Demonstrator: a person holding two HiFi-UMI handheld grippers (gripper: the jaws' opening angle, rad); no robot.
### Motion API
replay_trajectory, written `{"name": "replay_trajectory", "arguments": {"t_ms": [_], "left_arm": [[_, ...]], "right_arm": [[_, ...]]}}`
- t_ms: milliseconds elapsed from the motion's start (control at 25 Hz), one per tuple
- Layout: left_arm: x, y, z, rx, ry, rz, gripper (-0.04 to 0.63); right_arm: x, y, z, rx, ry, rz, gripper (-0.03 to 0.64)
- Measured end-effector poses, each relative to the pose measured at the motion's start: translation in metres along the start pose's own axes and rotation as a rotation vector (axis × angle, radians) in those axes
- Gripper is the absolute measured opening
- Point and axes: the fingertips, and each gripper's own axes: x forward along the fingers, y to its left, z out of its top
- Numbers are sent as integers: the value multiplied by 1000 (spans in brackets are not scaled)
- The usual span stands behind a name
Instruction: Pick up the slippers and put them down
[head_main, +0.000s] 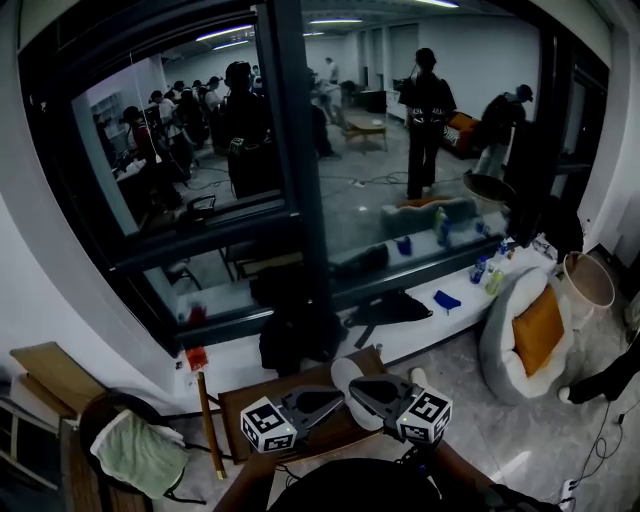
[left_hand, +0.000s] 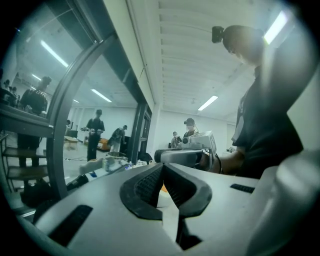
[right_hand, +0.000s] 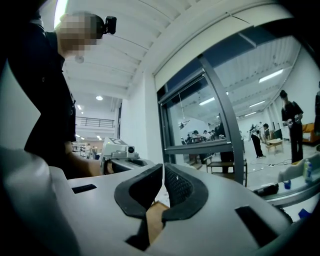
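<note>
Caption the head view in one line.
Left gripper and right gripper, both shut, over a white slipper on a brown table.

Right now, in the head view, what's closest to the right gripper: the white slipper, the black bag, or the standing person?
1. White slipper, close by the right gripper.
2. Black bag, on the window ledge.
3. Standing person, beyond the glass.

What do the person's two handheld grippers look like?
The left gripper and right gripper match: pale grey shells, black ribbed pads tapering to tips. Each bears a white cube with black square markers. The person's top is dark, short-sleeved.
</note>
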Motion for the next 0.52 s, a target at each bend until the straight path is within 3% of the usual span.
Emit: {"name": "replay_trajectory", "arguments": {"t_ms": [520], "left_arm": [[-2,19,-7,-30,10,26,11]], "right_arm": [[10,-25,-9,34,39,-57,31]]}}
